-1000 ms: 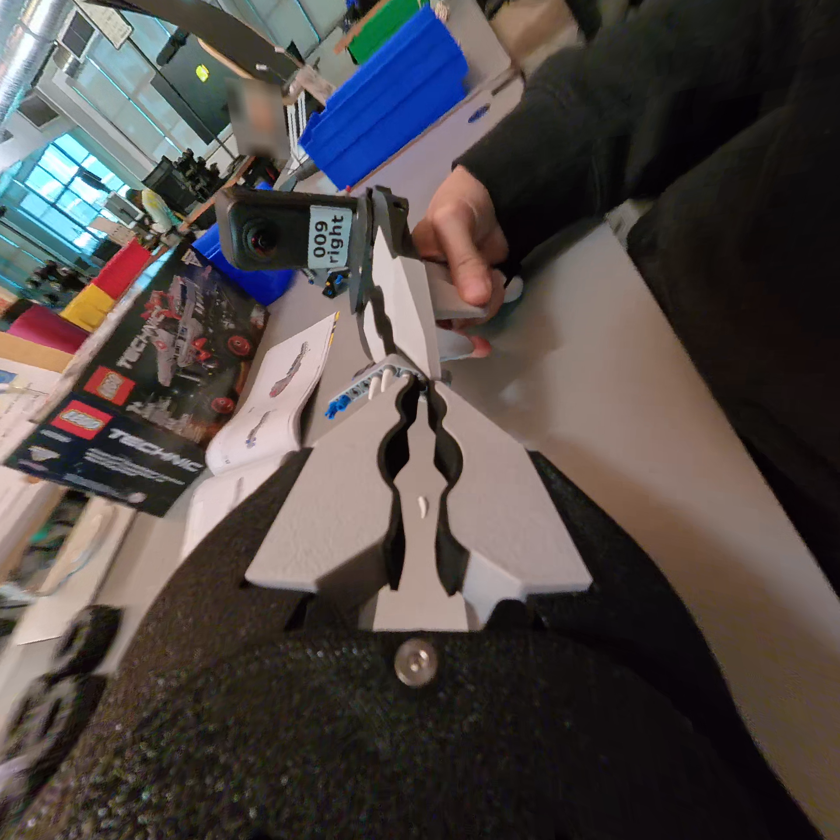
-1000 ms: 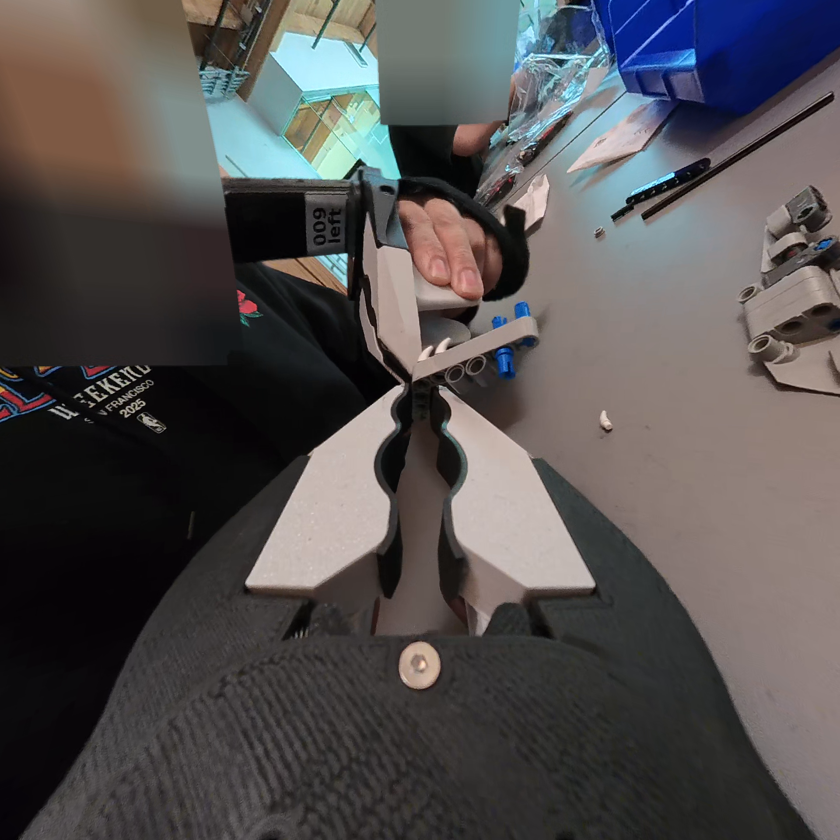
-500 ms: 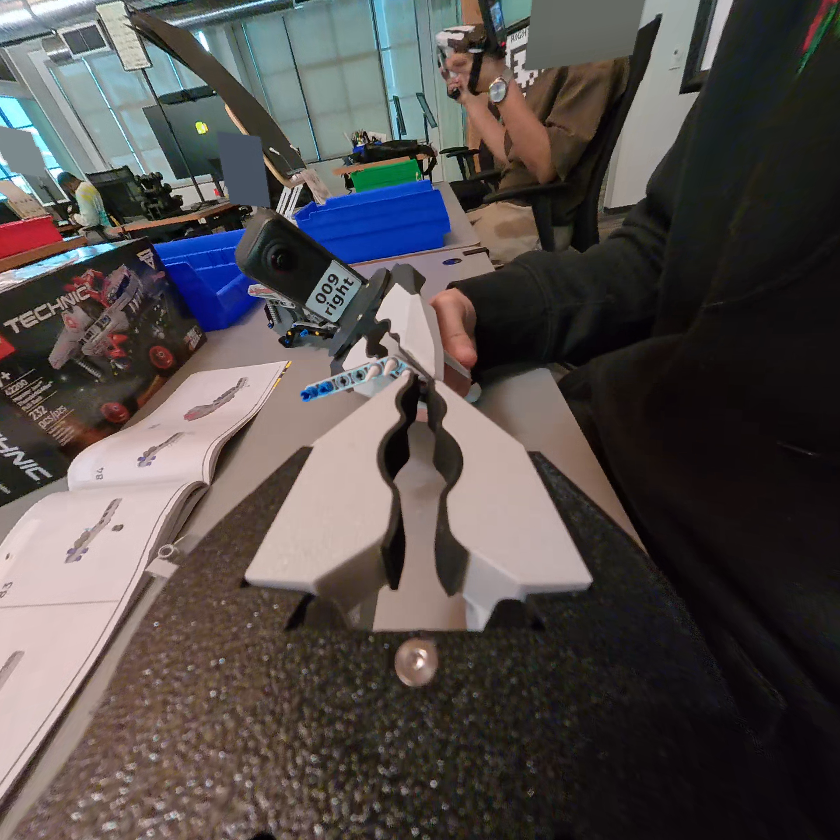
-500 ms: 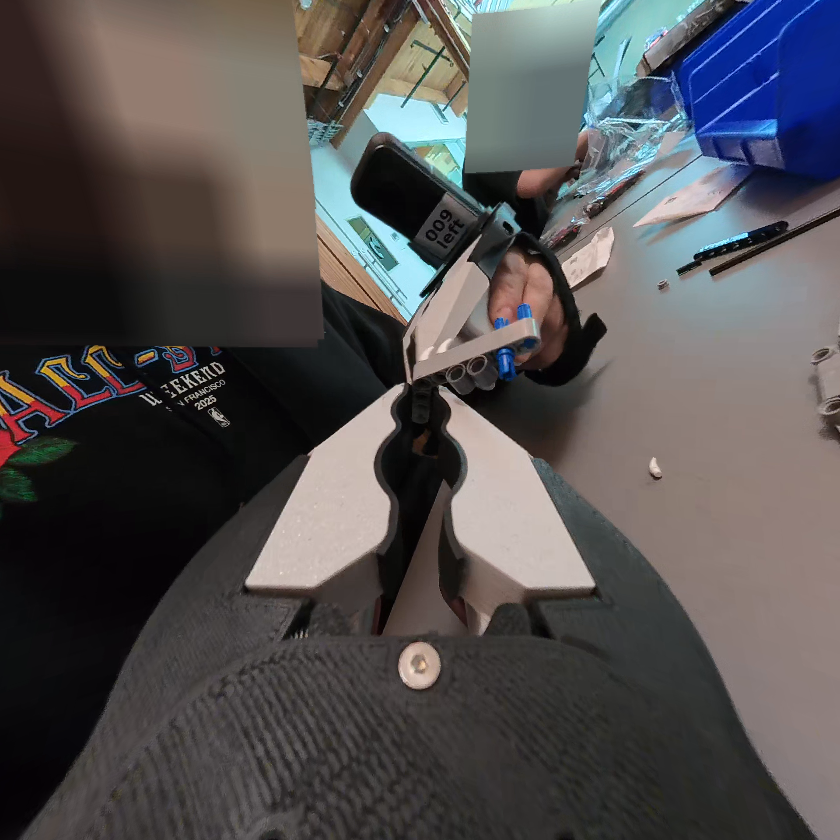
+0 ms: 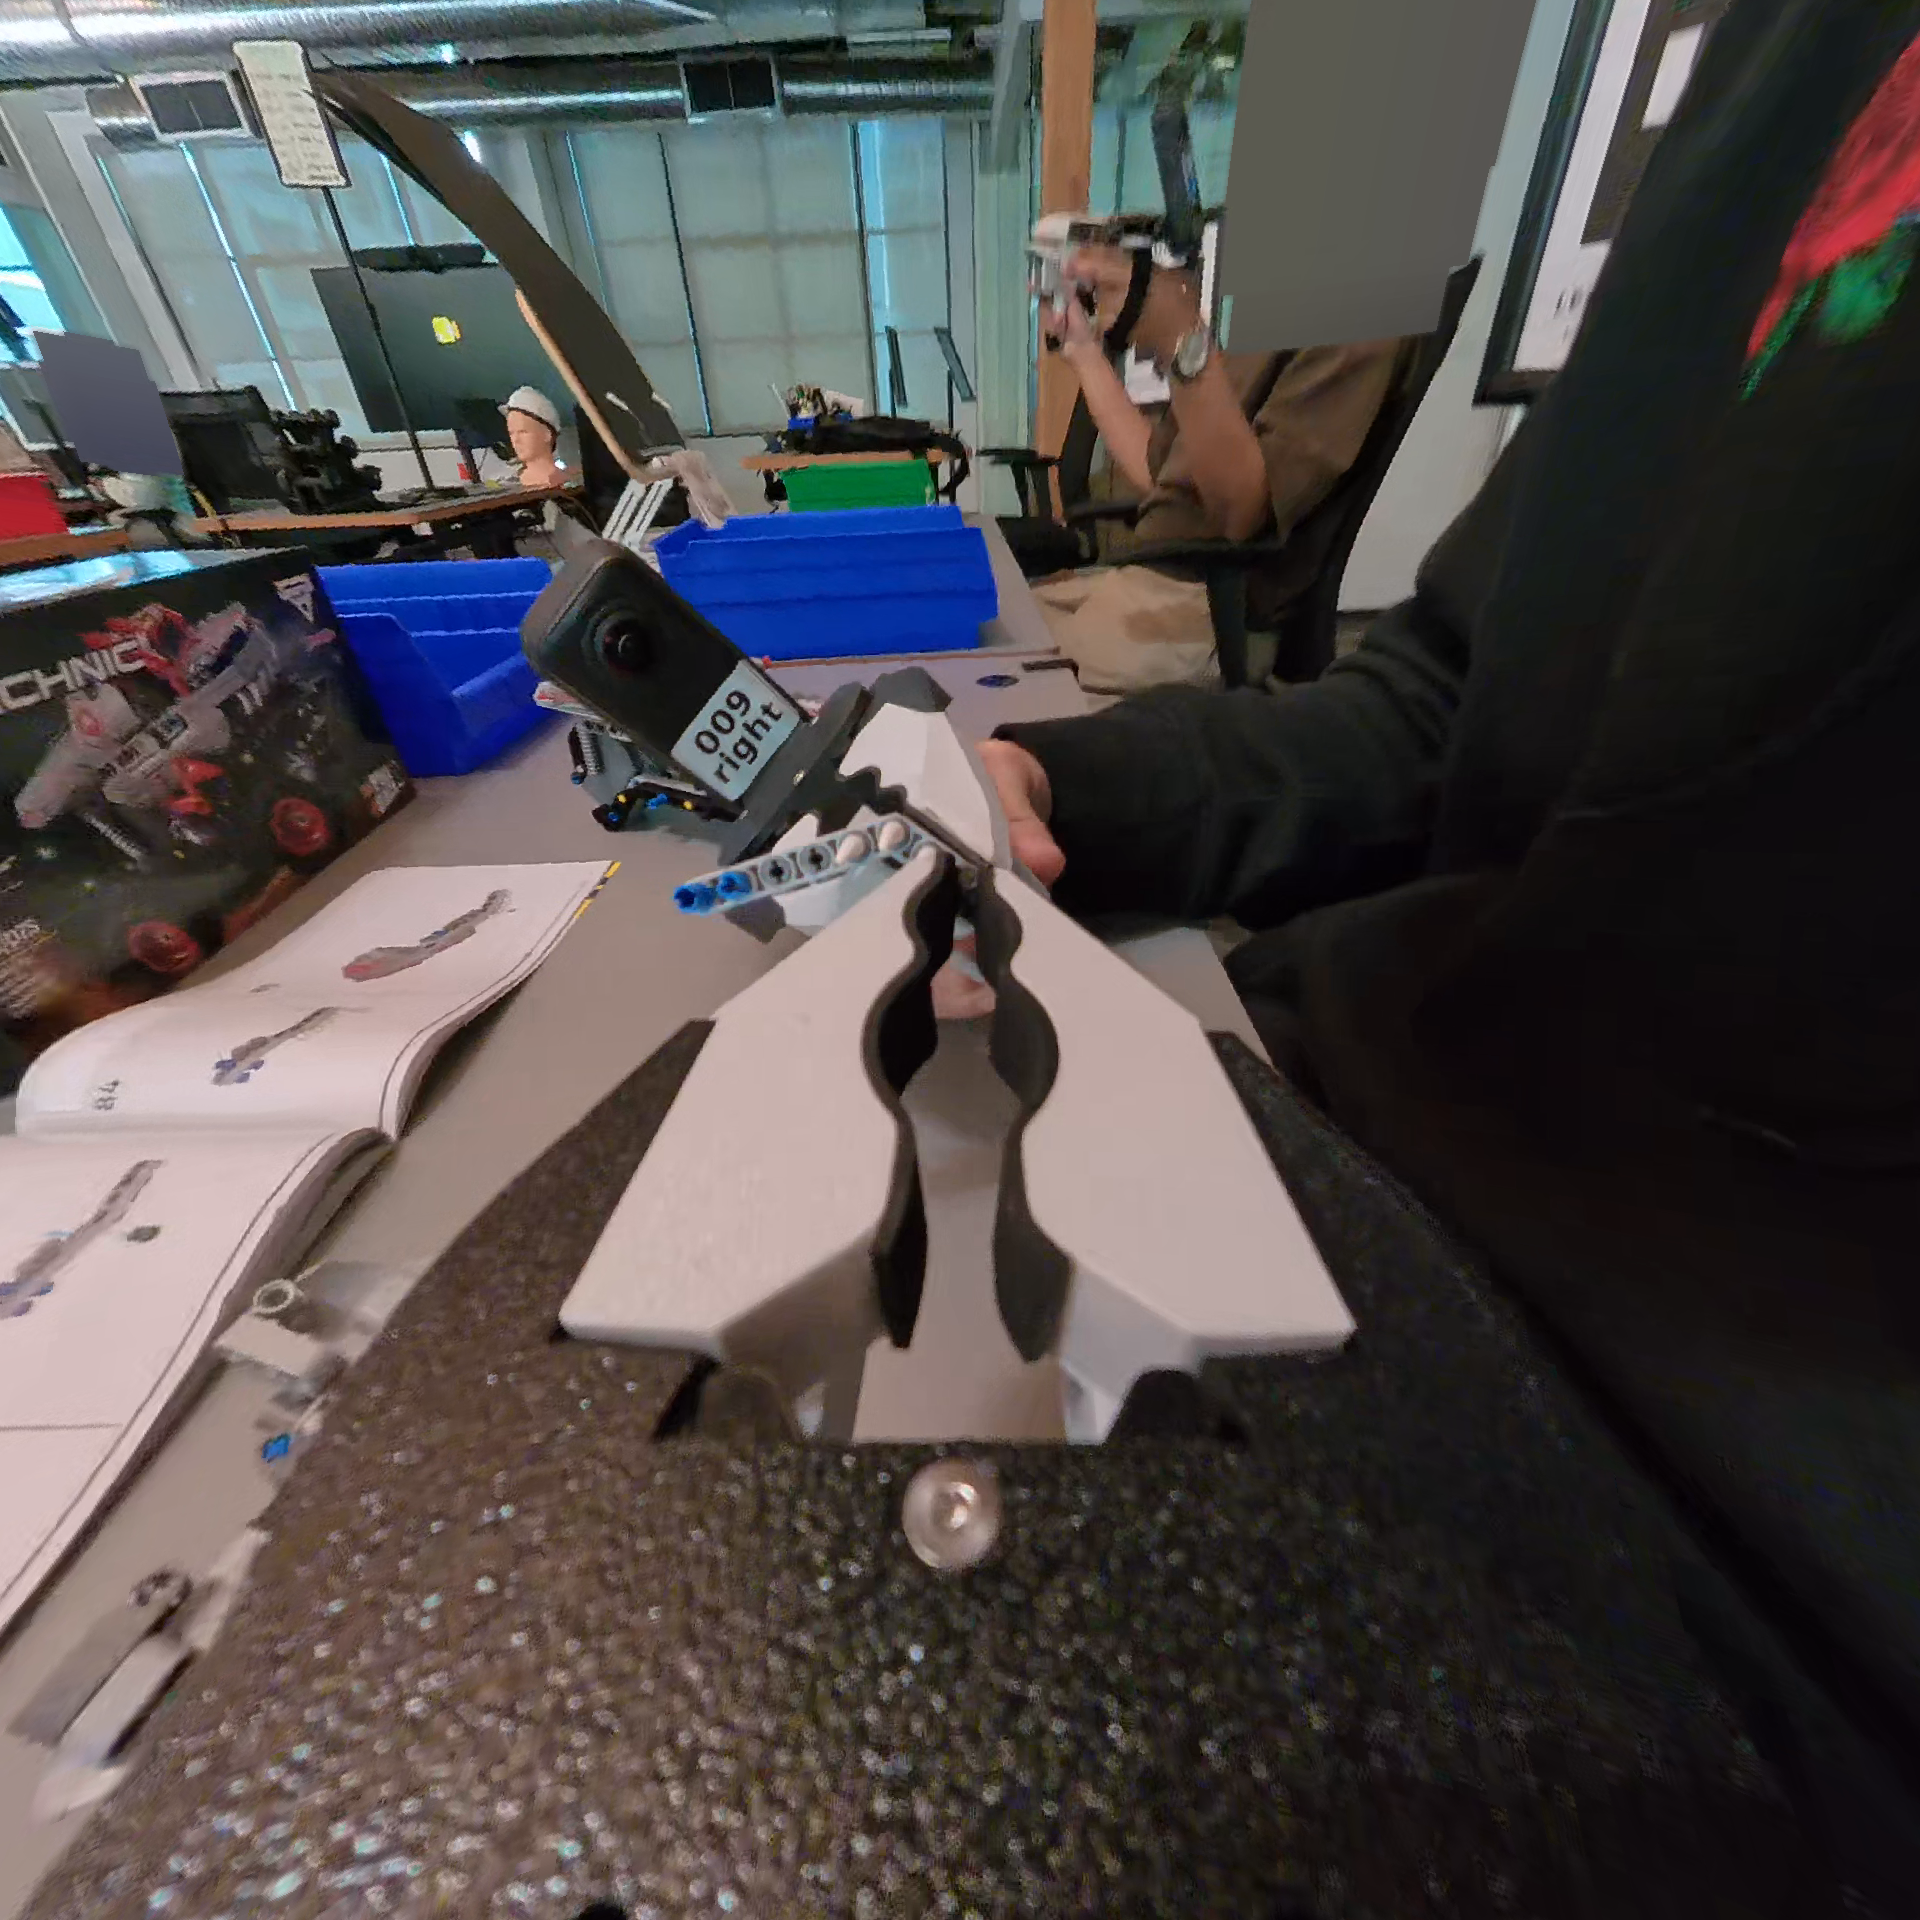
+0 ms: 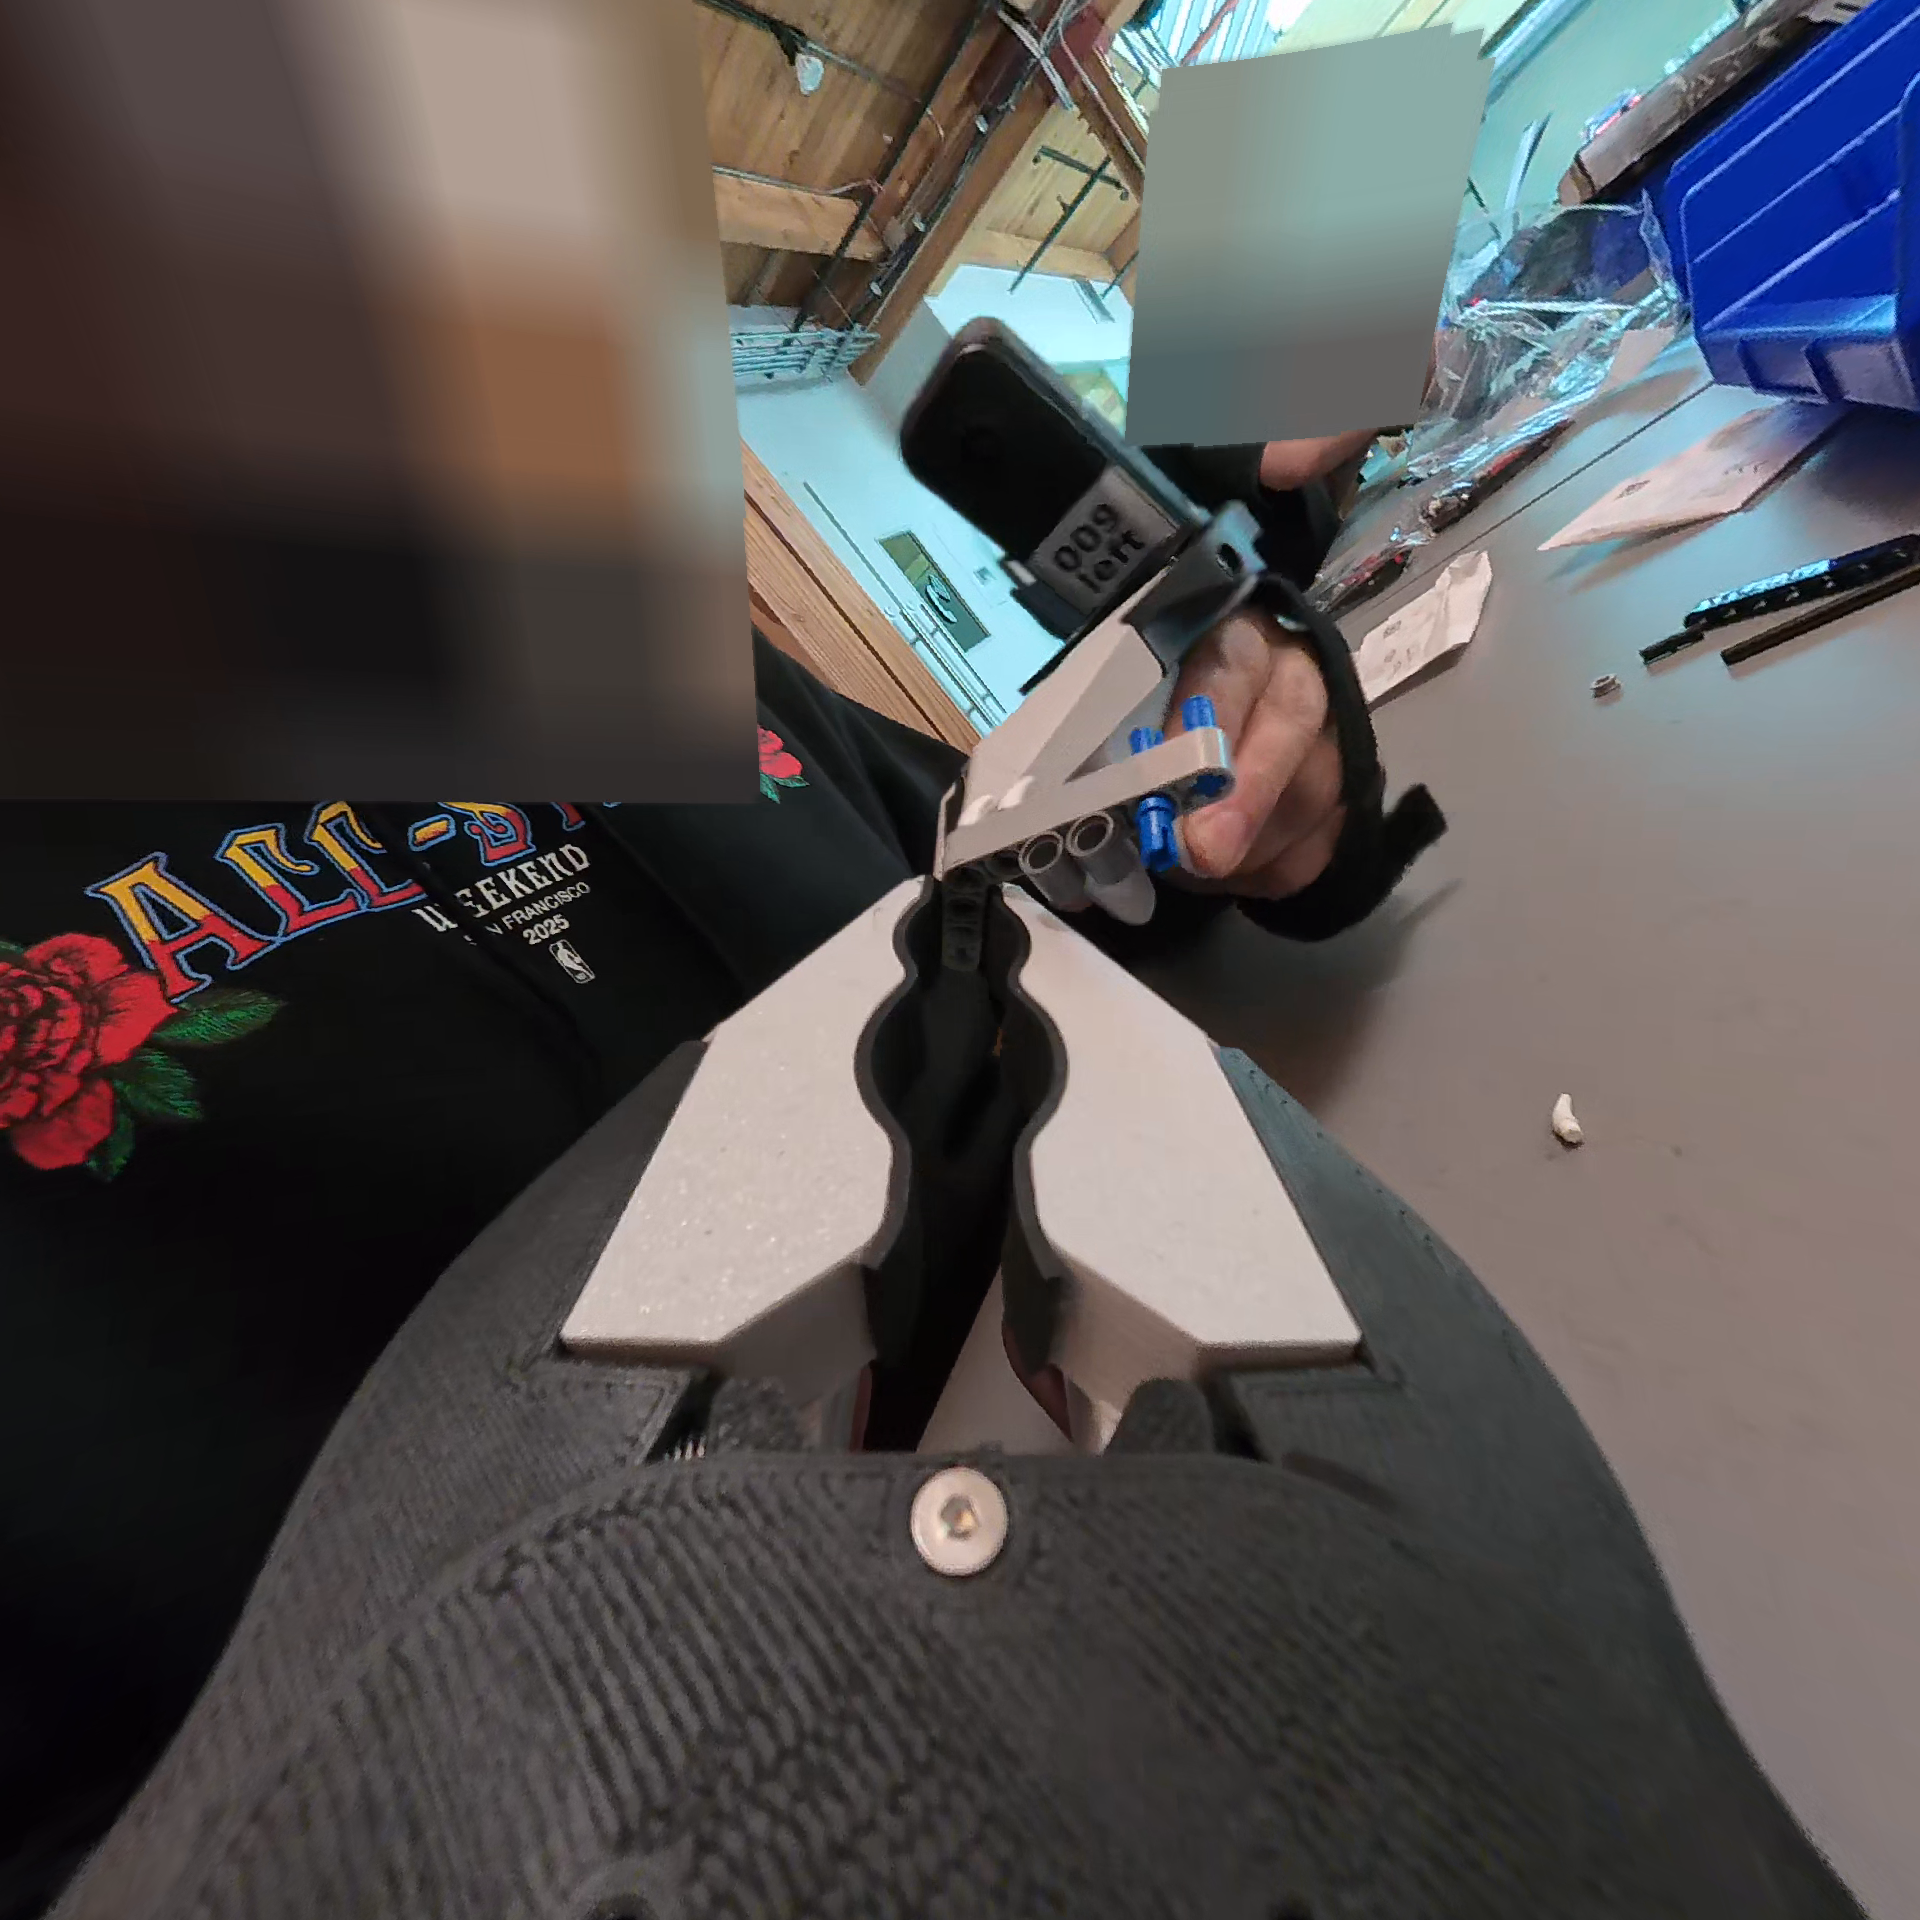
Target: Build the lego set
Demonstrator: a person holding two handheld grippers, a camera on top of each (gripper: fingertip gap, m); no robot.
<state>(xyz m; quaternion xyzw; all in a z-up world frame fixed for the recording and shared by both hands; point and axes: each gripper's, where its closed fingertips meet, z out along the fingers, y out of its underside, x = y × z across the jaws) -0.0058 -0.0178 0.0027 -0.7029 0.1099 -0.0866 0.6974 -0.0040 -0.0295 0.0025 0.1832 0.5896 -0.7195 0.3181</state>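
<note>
Each wrist camera looks closely along its fingers, facing the other above the bench's near edge; both share the grey beam.

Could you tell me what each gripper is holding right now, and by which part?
The left gripper pinches one end of the grey beam, opposite its blue pins. The right gripper grips a small black piece at that same end.

The left hand-held gripper has two pale grey wedge-shaped fingers lined with wavy black rubber pads, set on a black speckled body with one silver screw. The right hand-held gripper has the same build, its black housing ribbed. Each carries a black camera bearing a label. The person wears a black long-sleeved top printed with a red rose and coloured lettering.
</note>
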